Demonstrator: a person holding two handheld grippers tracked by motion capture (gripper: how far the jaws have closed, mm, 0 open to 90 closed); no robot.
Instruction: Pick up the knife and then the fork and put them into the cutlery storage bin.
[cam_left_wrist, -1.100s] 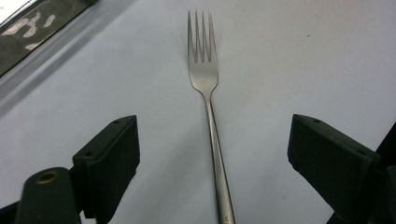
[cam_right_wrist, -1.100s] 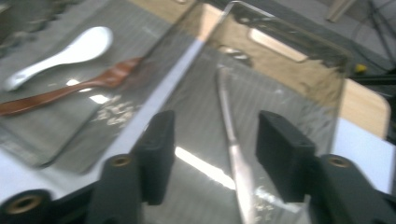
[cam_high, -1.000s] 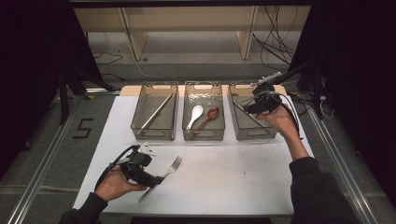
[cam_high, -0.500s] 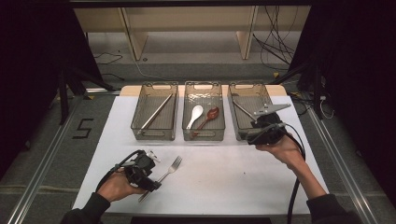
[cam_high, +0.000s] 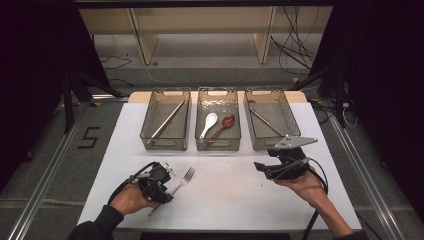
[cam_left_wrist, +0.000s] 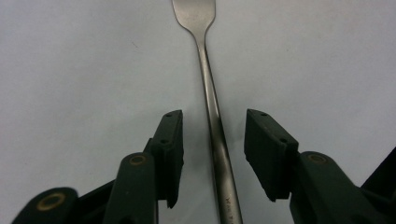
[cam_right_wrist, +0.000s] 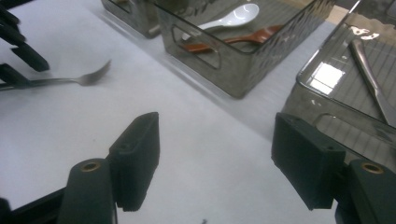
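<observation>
Slim silver metal fork (cam_left_wrist: 212, 116): lay flat on white table sheet (cam_high: 235, 195), long axis running straight between spread jaws of left gripper (cam_left_wrist: 213, 154), tines pointing away. Handle straddled, untouched. Right gripper (cam_right_wrist: 215, 161): spread, holding nothing, well apart beside 3 grey trays (cam_high: 218, 145).

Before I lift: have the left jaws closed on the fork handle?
No, the left gripper jaws stand open either side of the fork handle, gaps showing.

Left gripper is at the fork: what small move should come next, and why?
Probably shut the left gripper on the fork. Its jaws stand open on either side of the handle, not touching it, and the fork lies flat on the white table.
</observation>
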